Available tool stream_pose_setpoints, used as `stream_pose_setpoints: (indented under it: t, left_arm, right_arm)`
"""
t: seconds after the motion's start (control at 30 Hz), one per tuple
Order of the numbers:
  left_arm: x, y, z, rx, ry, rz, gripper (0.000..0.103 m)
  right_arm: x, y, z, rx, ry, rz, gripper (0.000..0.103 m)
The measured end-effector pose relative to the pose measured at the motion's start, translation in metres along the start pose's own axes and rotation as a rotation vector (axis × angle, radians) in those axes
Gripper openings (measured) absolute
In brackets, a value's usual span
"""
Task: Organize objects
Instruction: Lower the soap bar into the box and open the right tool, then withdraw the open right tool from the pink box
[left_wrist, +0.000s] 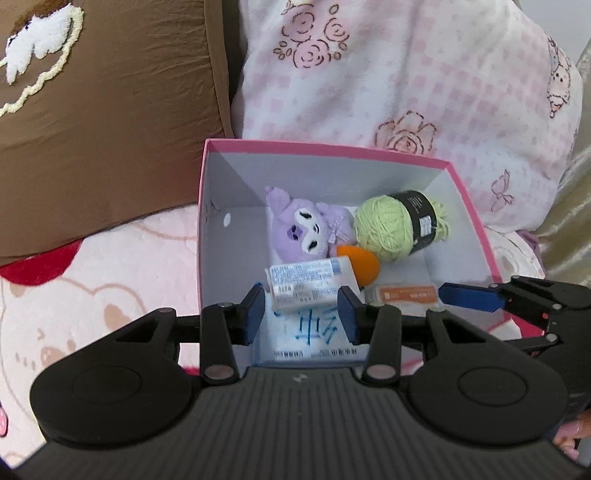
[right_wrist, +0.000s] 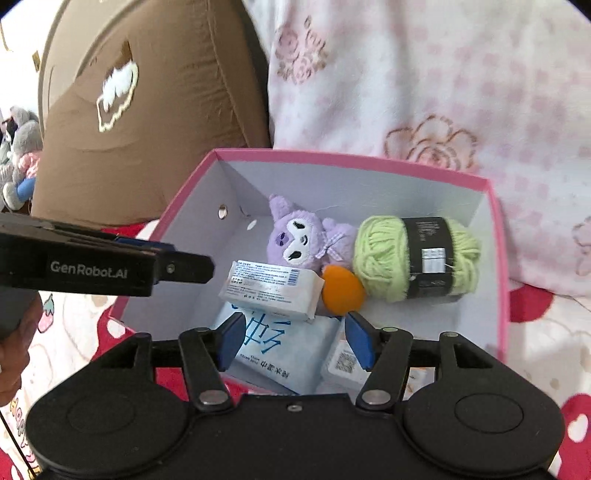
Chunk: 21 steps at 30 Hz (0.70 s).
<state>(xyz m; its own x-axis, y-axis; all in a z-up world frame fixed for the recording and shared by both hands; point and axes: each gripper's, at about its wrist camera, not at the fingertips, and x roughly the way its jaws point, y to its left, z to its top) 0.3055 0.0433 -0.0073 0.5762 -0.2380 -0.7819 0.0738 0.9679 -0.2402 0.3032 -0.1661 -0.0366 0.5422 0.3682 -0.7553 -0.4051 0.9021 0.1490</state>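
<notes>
A pink box (left_wrist: 330, 147) (right_wrist: 354, 158) with a grey inside stands on the bed. It holds a purple plush toy (left_wrist: 306, 229) (right_wrist: 306, 236), a green yarn ball (left_wrist: 395, 225) (right_wrist: 410, 254), an orange sponge (left_wrist: 360, 266) (right_wrist: 341, 290), a white packet (left_wrist: 306, 286) (right_wrist: 269, 288), a blue-lettered tissue pack (left_wrist: 306, 332) (right_wrist: 273, 350) and an orange-labelled item (left_wrist: 404, 297). My left gripper (left_wrist: 301, 314) is open over the box's near edge, empty. My right gripper (right_wrist: 295, 339) is open over the near edge, empty; it also shows in the left wrist view (left_wrist: 469, 297).
A brown cushion (left_wrist: 103, 122) (right_wrist: 147, 122) lies left of the box. A pink flowered blanket (left_wrist: 406, 74) (right_wrist: 424, 74) rises behind it. The bed cover (left_wrist: 92, 295) has red and cartoon prints. Plush toys (right_wrist: 18, 155) sit at far left.
</notes>
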Motion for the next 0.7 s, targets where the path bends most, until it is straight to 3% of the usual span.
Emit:
stream_pose_setpoints:
  t: [0.23, 0.4, 0.5, 0.7]
  left_arm:
    - [-0.029, -0.014, -0.009, 0.023, -0.012, 0.025, 0.042]
    - [-0.054, -0.026, -0.020, -0.006, 0.005, 0.091, 0.045]
    - [-0.068, -0.034, -0.028, 0.006, 0.012, 0.108, 0.045]
    - [-0.107, -0.047, -0.041, -0.035, -0.033, 0.052, 0.048]
  right_arm:
    - [-0.029, -0.002, -0.006, -0.017, -0.010, -0.008, 0.072]
    - [-0.058, 0.008, -0.013, -0.064, -0.042, 0.012, 0.072]
    - [-0.077, 0.013, -0.019, -0.076, -0.063, 0.014, 0.080]
    - [-0.111, 0.013, -0.030, -0.060, -0.098, -0.008, 0.082]
